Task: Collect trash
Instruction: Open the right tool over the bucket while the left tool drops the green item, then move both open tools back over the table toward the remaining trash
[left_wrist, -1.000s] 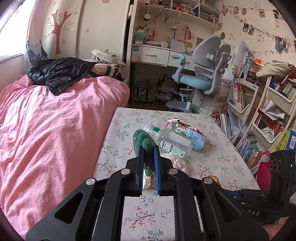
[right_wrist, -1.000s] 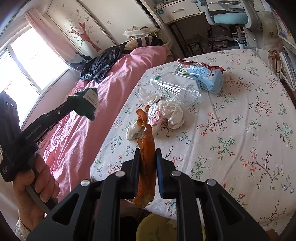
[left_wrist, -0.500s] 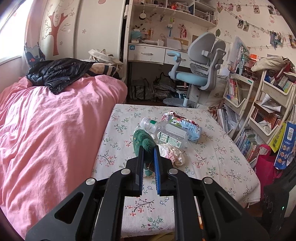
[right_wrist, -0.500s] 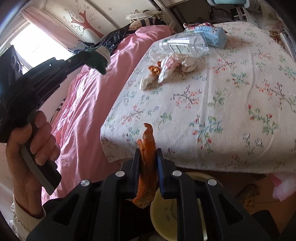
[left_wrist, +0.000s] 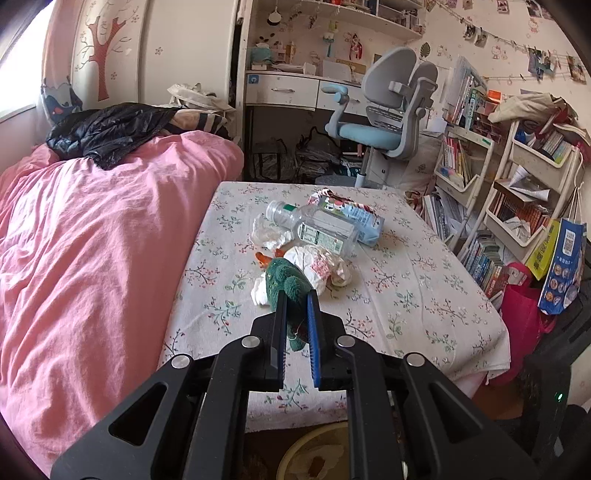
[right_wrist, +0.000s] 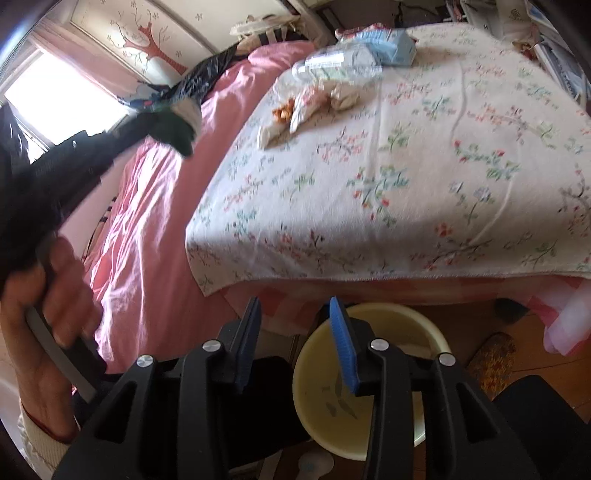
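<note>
Child's bedroom: pink bed (left_wrist: 92, 240), desk chair (left_wrist: 388, 122), bookshelves (left_wrist: 517, 192).

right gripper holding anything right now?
No. The right gripper has its jaws spread with nothing between them, hanging above the yellow bin on the floor.

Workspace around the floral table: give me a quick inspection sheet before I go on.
Surface: table under a floral cloth, lit, beside a pink duvet.
Job's things: clear plastic bottle lying on its side, blue-and-white snack packet behind it, crumpled white tissues, small orange scrap; pale yellow bin on the floor below the table edge.
Clutter: black jacket on the bed.
Grippers: left gripper shut on a dark green plush toy; right gripper open and empty over the bin.
Cables: nothing seen.
Surroundings: grey-blue desk chair, book racks.
</note>
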